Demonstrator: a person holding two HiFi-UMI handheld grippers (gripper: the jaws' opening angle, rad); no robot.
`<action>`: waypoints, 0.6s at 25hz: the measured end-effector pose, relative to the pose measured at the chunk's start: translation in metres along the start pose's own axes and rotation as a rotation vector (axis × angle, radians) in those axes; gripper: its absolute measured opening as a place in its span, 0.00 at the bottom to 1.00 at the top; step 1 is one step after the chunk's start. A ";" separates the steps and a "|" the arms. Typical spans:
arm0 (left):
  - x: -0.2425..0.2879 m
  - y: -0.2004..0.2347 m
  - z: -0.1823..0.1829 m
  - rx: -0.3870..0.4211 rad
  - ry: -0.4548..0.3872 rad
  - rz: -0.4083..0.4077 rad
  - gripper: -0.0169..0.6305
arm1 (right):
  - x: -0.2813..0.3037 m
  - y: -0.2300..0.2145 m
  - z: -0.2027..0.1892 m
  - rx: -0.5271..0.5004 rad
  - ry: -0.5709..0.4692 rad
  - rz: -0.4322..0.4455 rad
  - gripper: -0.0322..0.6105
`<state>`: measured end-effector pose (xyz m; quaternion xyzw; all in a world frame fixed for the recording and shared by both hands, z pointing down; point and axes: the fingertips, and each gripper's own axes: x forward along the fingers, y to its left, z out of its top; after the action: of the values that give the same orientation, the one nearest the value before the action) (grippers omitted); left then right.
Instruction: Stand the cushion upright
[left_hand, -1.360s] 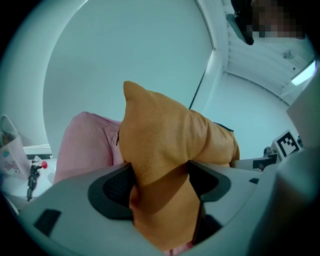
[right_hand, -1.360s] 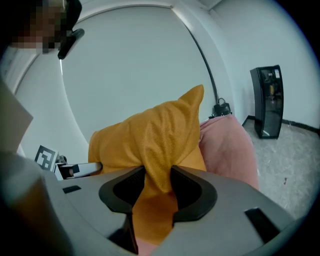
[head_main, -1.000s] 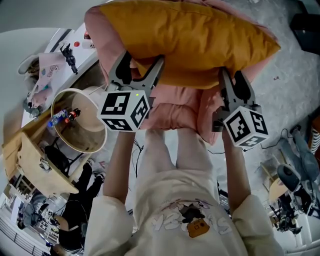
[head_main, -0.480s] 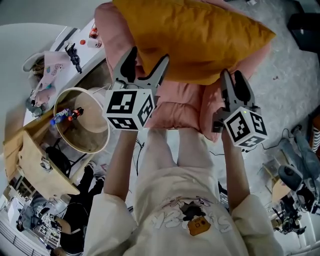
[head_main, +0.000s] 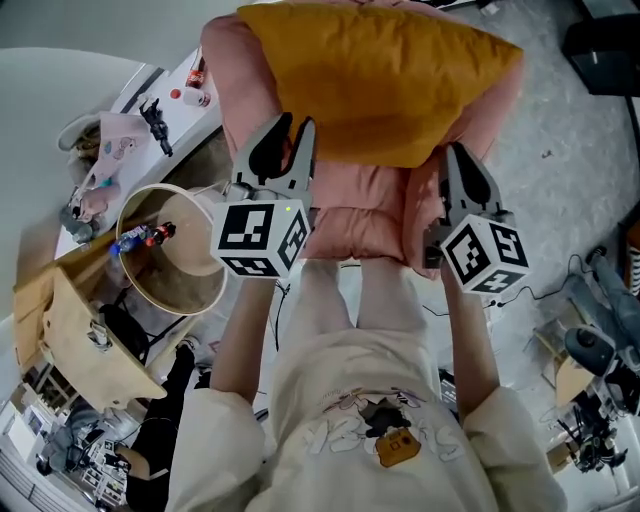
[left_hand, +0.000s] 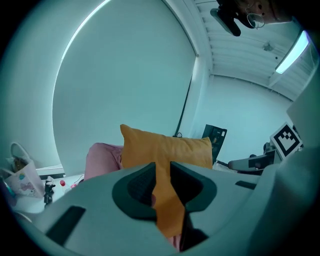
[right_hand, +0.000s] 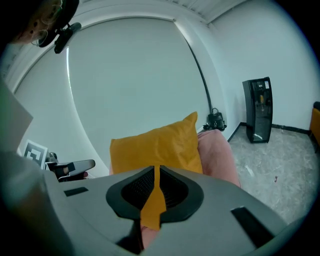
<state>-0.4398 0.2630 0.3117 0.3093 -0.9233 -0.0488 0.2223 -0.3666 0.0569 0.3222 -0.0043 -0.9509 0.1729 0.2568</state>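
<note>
An orange cushion (head_main: 375, 75) leans on the back of a pink padded armchair (head_main: 350, 215), its lower edge towards me. My left gripper (head_main: 285, 140) is at that edge's left part and my right gripper (head_main: 462, 165) at its right part. In the left gripper view the jaws (left_hand: 162, 172) are closing, and a fold of the orange cushion (left_hand: 165, 147) fills the gap between the pads. In the right gripper view the jaws (right_hand: 156, 175) are closing too, pinching a thin flap of the cushion (right_hand: 155, 145).
A round tan basket (head_main: 170, 250) with small toys stands left of the armchair. Beyond it is a white table (head_main: 150, 100) with a bottle and a figure. A wooden box (head_main: 70, 340) sits lower left. A black cabinet (right_hand: 257, 110) stands on the grey floor to the right.
Both grippers' jaws have narrowed onto the cushion's lower edge. Both hands have moved up and forward, and the cushion stands steeper against the chair back.
</note>
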 end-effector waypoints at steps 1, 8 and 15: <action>-0.005 0.000 0.000 -0.001 0.004 0.006 0.15 | -0.004 0.003 0.000 -0.001 0.000 -0.002 0.13; -0.038 -0.009 0.003 -0.008 0.024 0.013 0.03 | -0.027 0.029 0.001 0.003 -0.016 0.028 0.13; -0.072 -0.027 0.010 -0.008 0.033 -0.026 0.03 | -0.057 0.049 -0.002 0.012 -0.023 0.029 0.13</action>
<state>-0.3781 0.2838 0.2694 0.3212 -0.9152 -0.0501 0.2382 -0.3201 0.0982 0.2799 -0.0143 -0.9525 0.1824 0.2435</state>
